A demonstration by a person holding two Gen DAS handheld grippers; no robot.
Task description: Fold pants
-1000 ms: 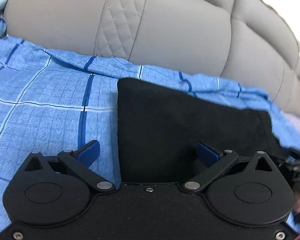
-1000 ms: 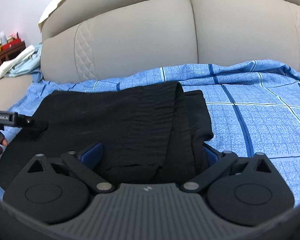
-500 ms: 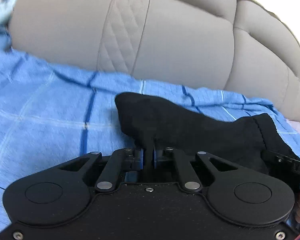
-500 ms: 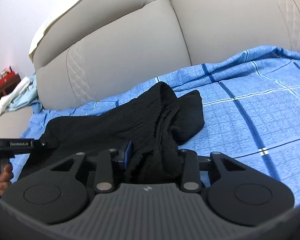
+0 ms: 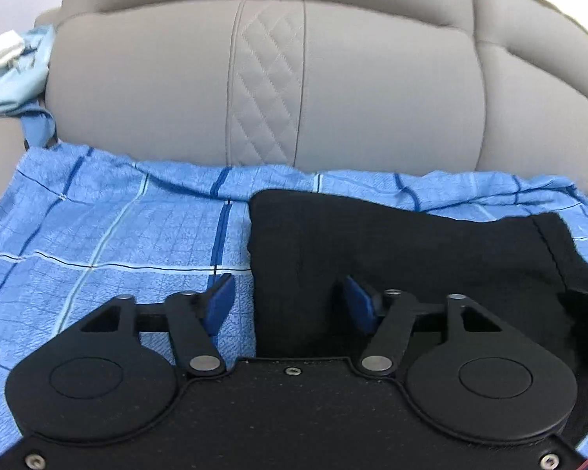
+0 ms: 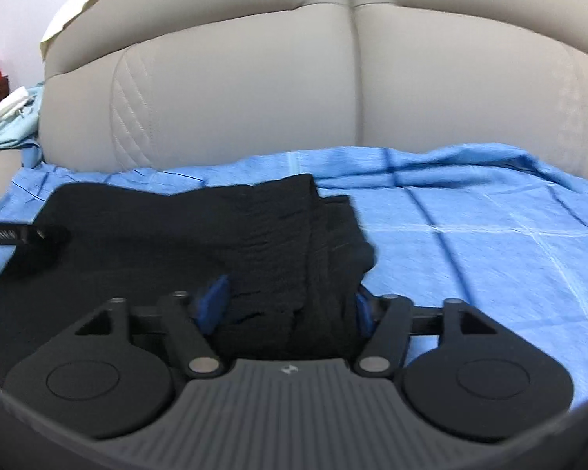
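Note:
Black pants lie folded on a blue checked sheet on a sofa seat. My left gripper is open, its blue pads on either side of the pants' left edge, not clamping it. In the right wrist view the pants lie bunched at their right end. My right gripper is open with the thick right end of the cloth lying between its pads. The left gripper's tip shows at the far left over the pants.
The grey leather sofa backrest rises just behind the sheet. A light blue cloth with a white item lies on the armrest at the far left. Bare sheet stretches right of the pants.
Half a second ago both grippers were shut on the pants and held the cloth lifted. Now both have opened and the pants lie flat on the sheet again.

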